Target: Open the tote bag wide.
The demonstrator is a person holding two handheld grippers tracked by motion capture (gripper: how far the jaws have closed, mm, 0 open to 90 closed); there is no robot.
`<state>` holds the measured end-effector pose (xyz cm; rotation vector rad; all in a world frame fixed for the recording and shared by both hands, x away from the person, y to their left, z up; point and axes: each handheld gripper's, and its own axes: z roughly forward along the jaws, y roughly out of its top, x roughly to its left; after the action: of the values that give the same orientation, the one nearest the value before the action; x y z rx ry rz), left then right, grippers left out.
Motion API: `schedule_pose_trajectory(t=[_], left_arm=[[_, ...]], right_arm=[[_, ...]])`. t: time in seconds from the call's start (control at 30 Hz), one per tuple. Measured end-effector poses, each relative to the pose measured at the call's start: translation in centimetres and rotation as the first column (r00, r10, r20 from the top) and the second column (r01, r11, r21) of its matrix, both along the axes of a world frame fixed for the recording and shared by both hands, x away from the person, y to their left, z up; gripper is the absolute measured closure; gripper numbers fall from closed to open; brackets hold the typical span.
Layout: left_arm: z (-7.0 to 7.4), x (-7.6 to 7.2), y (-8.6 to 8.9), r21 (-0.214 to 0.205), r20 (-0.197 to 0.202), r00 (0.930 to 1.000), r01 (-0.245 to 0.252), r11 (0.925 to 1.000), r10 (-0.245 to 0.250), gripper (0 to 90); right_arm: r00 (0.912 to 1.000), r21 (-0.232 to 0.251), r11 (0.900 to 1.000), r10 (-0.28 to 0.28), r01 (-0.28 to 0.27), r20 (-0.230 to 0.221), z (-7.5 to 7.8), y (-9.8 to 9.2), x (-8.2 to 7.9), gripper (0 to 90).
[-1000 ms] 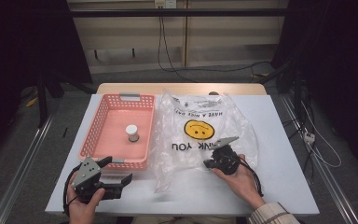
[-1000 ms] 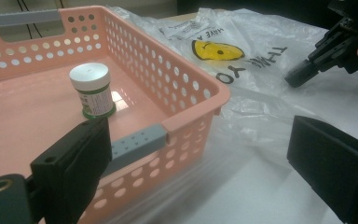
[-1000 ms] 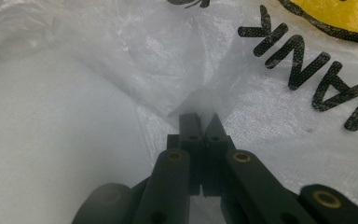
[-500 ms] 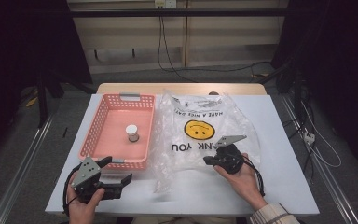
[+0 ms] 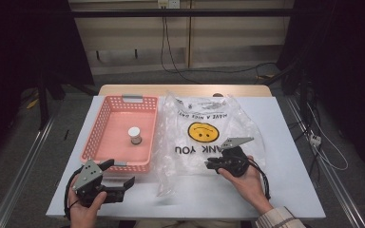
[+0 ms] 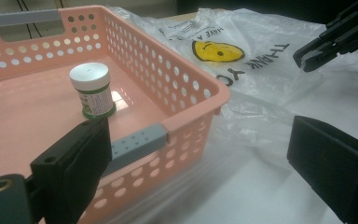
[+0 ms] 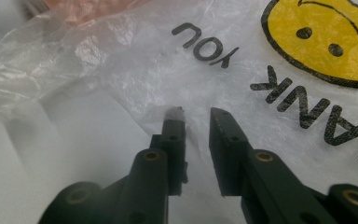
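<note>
The right gripper (image 5: pixel 214 166) is resting on the crinkled clear plastic bag with a yellow smiley face (image 5: pixel 204 133), which is lying flat on the white table (image 5: pixel 290 142) just beside the pink perforated plastic basket (image 5: pixel 100 133). Its jaws have just been opening and are standing slightly apart at the bag's film, pinching nothing. The left gripper (image 5: pixel 123 183) is hovering at the basket's near edge, jaws spread wide and empty. A small white-lidded jar (image 6: pixel 92 88) is standing upright inside the basket.

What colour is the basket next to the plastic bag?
The basket is salmon pink with grey handle grips, clearest in the left gripper view.
</note>
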<state>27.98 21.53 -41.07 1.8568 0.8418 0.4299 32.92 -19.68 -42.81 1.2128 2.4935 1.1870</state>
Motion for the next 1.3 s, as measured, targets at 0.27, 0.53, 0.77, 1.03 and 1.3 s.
schedule_pose_trajectory(t=[0.27, 0.53, 0.77, 1.03, 1.3], left_arm=[[0.0, 0.0, 0.1, -0.003, 0.001, 1.0000, -0.002, 1.0000, 0.002, 6.2], [0.0, 0.0, 0.0, -0.001, 0.001, 1.0000, -0.001, 1.0000, 0.001, 6.2], [0.0, 0.0, 0.1, -0.003, 0.001, 1.0000, -0.001, 1.0000, 0.001, 6.2], [0.0, 0.0, 0.0, -0.004, 0.001, 1.0000, 0.000, 1.0000, 0.000, 6.2], [0.0, 0.0, 0.0, 0.001, 0.000, 1.0000, 0.009, 1.0000, -0.009, 6.2]], right_arm=[[0.9999, 0.023, 0.9997, -0.009, 0.009, 0.013, 0.7, -0.5, -0.3, 75.2], [0.9992, -0.057, 0.9977, 0.036, -0.035, 0.015, 0.4, -0.2, -0.7, 72.9], [0.9962, -0.235, 0.9695, 0.080, -0.069, 0.034, -1.4, 1.6, -1.2, 56.1], [0.9985, -0.270, 0.9618, 0.051, -0.043, 0.021, -2.2, 1.6, -0.6, 47.9], [0.9999, -0.218, 0.9759, 0.011, -0.013, -0.012, -2.3, 1.0, 0.2, 87.0]])
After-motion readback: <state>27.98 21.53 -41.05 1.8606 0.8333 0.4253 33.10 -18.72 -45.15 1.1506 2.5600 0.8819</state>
